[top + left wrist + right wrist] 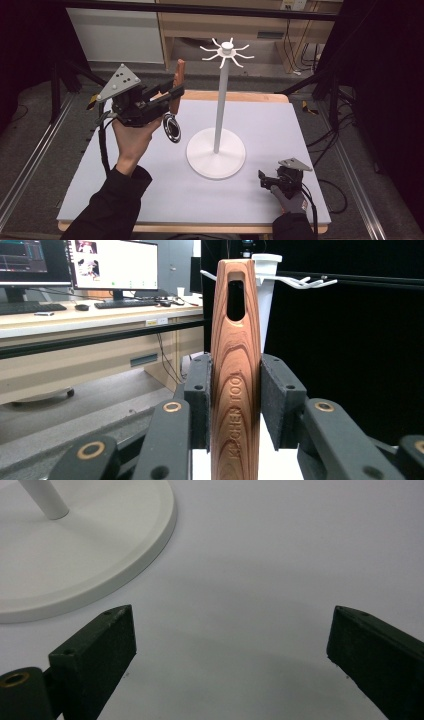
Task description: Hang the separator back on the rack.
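Note:
My left gripper (175, 95) is raised above the table's left side, shut on the wooden handle (179, 75) of a kitchen tool held upright. The tool's round metal head (172, 128) hangs below the jaws. In the left gripper view both pads press the handle (235, 390), which has a slot near its top. Just behind it is the hook crown (300, 282) of the white stand. The stand (220, 100) rises at the table's middle on a round base (216, 152), its hooks (227, 50) at the top. My right gripper (262, 179) rests low at the front right, open (230, 630) and holding nothing.
The white stand base (75, 555) lies just ahead and left of the right jaws. The pale table top (150, 200) ends at a wooden edge in front. A wooden cabinet (250, 25) stands beyond the table. A desk with monitors (100, 270) lies far off.

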### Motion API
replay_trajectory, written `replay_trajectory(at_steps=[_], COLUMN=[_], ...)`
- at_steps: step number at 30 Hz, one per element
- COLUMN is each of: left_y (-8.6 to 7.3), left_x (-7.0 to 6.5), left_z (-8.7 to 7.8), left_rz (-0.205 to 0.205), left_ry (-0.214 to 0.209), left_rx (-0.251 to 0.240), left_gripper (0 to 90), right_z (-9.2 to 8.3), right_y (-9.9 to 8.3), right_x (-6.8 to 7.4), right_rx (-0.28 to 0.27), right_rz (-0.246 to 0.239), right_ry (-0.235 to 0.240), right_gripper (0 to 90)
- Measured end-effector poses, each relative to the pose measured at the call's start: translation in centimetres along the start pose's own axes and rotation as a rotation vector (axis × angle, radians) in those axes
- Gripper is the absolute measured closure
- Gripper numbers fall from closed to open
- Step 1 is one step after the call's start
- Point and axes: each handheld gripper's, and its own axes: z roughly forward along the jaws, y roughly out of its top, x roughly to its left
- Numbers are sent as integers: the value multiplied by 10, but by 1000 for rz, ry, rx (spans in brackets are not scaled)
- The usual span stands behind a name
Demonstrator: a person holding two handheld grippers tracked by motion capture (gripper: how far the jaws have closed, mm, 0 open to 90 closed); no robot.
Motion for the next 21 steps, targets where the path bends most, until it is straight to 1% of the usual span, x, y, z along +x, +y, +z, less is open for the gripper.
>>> replay_trajectory(at_steps=[2, 5, 9, 14, 21], left_y=[1, 4, 10, 16, 17], left_x=[0, 0, -3, -6, -10], left_z=[3, 6, 10, 16, 24], left_rz=[-3, -10, 4, 12, 26], left_ry=[-2, -5, -7, -10, -11], left_rx=[-1, -9, -9, -5, 15], left_gripper=[671, 671, 670, 670, 671], right_z=[0, -1, -1, -1, -1], right_y=[0, 0, 0, 0, 0], right_x=[0, -1, -1, -1, -1], right_rx=[3, 1, -3, 0, -2], right_rz=[-3, 6, 8, 6, 10], right_ry=[0, 1, 0, 1, 5], right_gripper=[60, 60, 60, 60, 60])
